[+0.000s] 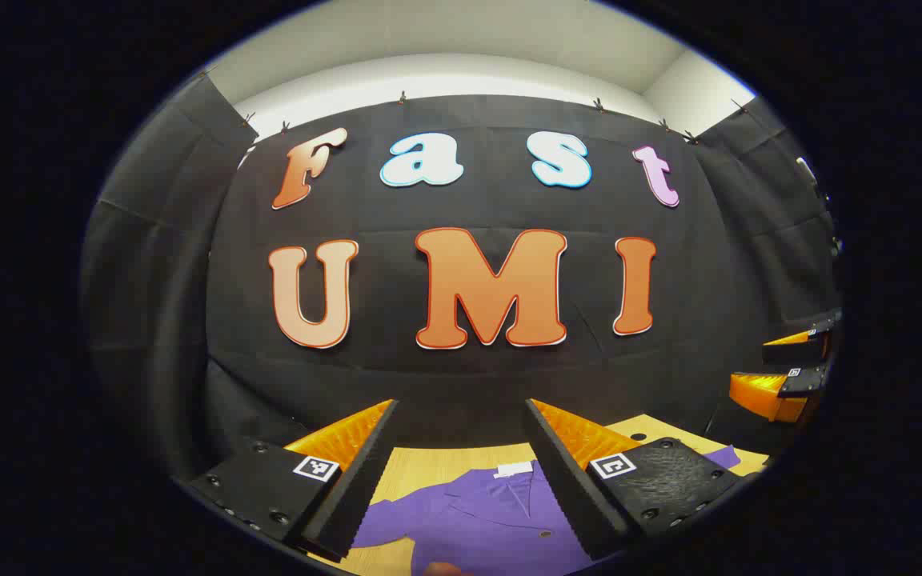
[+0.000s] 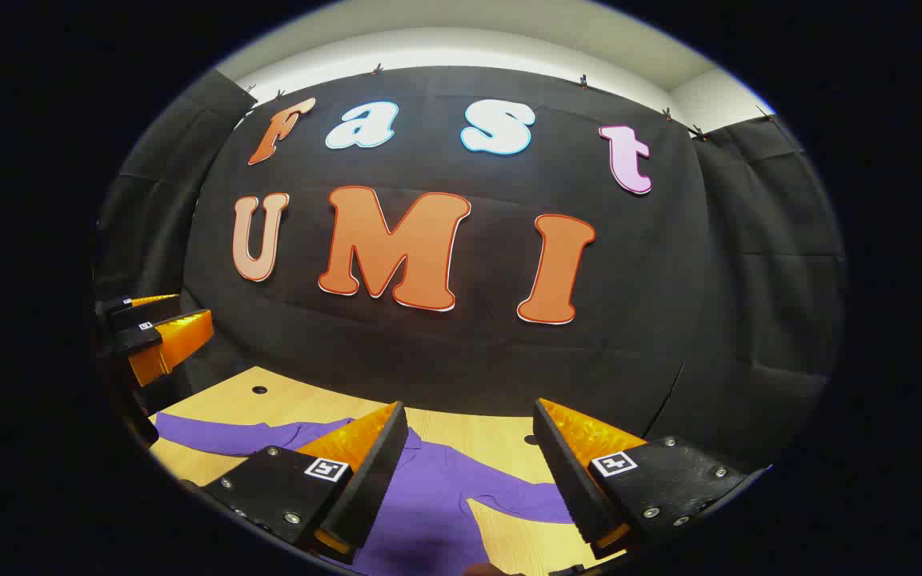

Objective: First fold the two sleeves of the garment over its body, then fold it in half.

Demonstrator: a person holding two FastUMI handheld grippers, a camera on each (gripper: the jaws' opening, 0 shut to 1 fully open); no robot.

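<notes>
1. The garment [image 1: 477, 520] lies flat on the tabletop [image 1: 421, 468], collar toward the far edge by the booth wall; a white tag shows at the neck.
2. In the right gripper view one sleeve [image 2: 229, 436] runs out toward the left edge and the other [image 2: 509, 496] toward the right, both spread and unfolded, so no fold looks made yet.
3. The left gripper [image 1: 453, 468] hangs above the collar with its jaws wide apart and nothing between them.
4. The right gripper [image 2: 469, 472] is likewise wide open and empty, held over the body near the right sleeve (probably lined up for a sleeve pick).
5. Both sit high and level, likely a ready pose before dropping to the sleeves.
</notes>
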